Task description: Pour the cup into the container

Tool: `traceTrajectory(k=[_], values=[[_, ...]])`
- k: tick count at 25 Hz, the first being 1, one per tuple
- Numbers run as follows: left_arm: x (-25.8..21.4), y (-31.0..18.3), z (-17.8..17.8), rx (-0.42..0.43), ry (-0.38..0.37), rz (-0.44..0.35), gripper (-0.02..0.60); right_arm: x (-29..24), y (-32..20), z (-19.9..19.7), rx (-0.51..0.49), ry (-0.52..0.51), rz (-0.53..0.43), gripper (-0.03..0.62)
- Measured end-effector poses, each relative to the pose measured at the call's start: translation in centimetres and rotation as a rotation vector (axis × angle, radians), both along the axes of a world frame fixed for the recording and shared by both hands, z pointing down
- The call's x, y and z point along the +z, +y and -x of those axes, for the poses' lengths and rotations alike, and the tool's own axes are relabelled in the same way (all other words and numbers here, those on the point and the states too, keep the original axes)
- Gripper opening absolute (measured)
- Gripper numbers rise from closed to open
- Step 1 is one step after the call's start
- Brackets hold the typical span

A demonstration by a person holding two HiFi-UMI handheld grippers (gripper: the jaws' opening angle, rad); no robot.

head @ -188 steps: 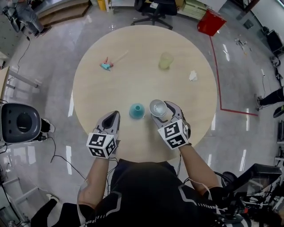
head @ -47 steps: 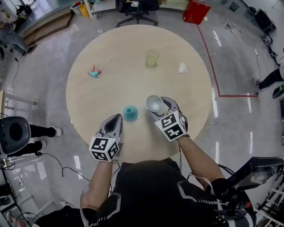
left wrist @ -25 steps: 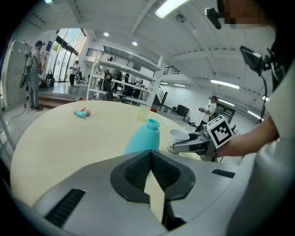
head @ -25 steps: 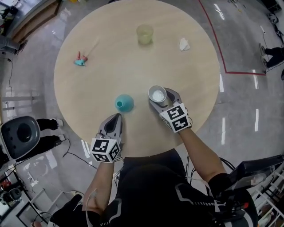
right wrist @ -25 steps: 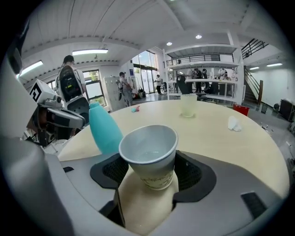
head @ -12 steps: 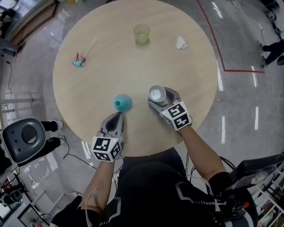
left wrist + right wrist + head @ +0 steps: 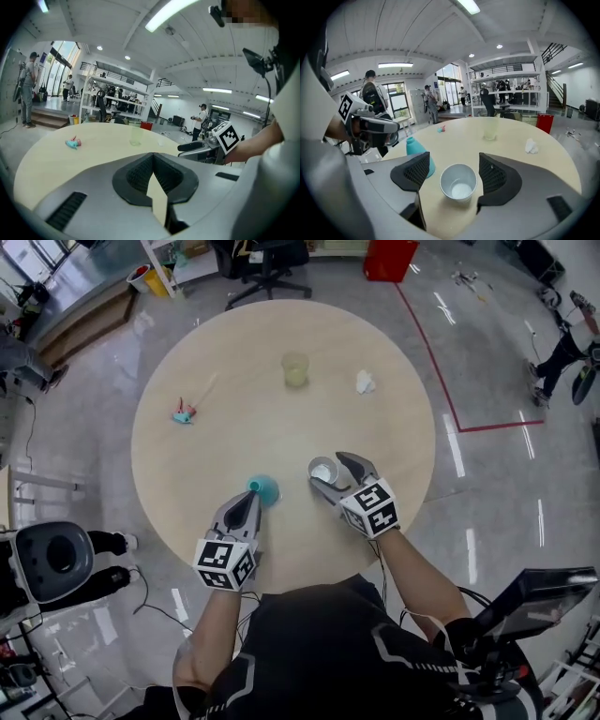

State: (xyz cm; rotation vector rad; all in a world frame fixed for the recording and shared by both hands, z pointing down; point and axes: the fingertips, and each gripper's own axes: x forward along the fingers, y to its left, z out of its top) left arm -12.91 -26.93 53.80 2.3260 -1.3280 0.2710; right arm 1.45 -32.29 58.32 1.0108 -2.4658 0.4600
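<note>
A white cup [image 7: 458, 182] with a little white content in its bottom stands upright on the round table [image 7: 234, 362]. It sits between the jaws of my right gripper [image 7: 456, 174], which are opening; gaps show on both sides of the cup [image 7: 322, 470]. A teal cone-shaped container [image 7: 263, 489] stands just left of it, partly hidden behind the left jaw in the right gripper view [image 7: 415, 149]. My left gripper [image 7: 249, 500] is shut and empty, its tip close beside the container. The left gripper view shows the right gripper [image 7: 206, 146] but not the container.
A pale yellow-green cup [image 7: 295, 369] stands at the far middle of the table. A crumpled white tissue [image 7: 365, 382] lies to its right, and a small teal and pink item [image 7: 183, 413] at the far left. An office chair [image 7: 261, 259] and a red bin [image 7: 389, 259] stand beyond the table.
The right jaws have spread away from the cup, which stays on the table. The left gripper's tip is now closer to the teal container. The head view has shifted.
</note>
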Motion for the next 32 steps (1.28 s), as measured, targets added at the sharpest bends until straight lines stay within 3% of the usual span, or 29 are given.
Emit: traceTrajectory(k=[3,4,5,8,15,24,29,32], values=[[-2.9,-0.7,-0.3,0.014,0.007,-0.063,0.002,-4.0,-0.3,0.8,0.002,-0.104,-0.031,0.321],[-3.9,-0.8,-0.5,0.016,0.012,-0.087,0.001,-5.6,-0.2,0.9,0.0,-0.134,-0.053,0.286],[-4.8,-0.8,-0.6,0.012,0.023,-0.109,0.0,-7.2,-0.1,0.9,-0.003,-0.155,-0.08,0.151],[-6.4,-0.5,-0.7,-0.011,0.044,-0.15,0.001,-10.4,0.3,1.0,-0.024,-0.175,-0.154,0.012],[-8.6,0.7,-1.5,-0.036,0.072,-0.185,0.0,-14.1,1.2,0.3,-0.044,-0.223,-0.171,0.006],[-10.9,2.8,-3.7,0.012,0.016,-0.209,0.0,-15.2,1.6,-1.4,-0.027,-0.193,-0.2,0.006],[-11.6,6.2,-2.7,-0.01,-0.005,-0.231,0.0,-15.6,6.0,1.1,-0.059,-0.218,-0.203,0.007],[-11.9,9.5,-2.5,0.014,0.02,-0.246,0.0,-16.4,8.8,1.8,-0.04,-0.224,-0.223,0.007]])
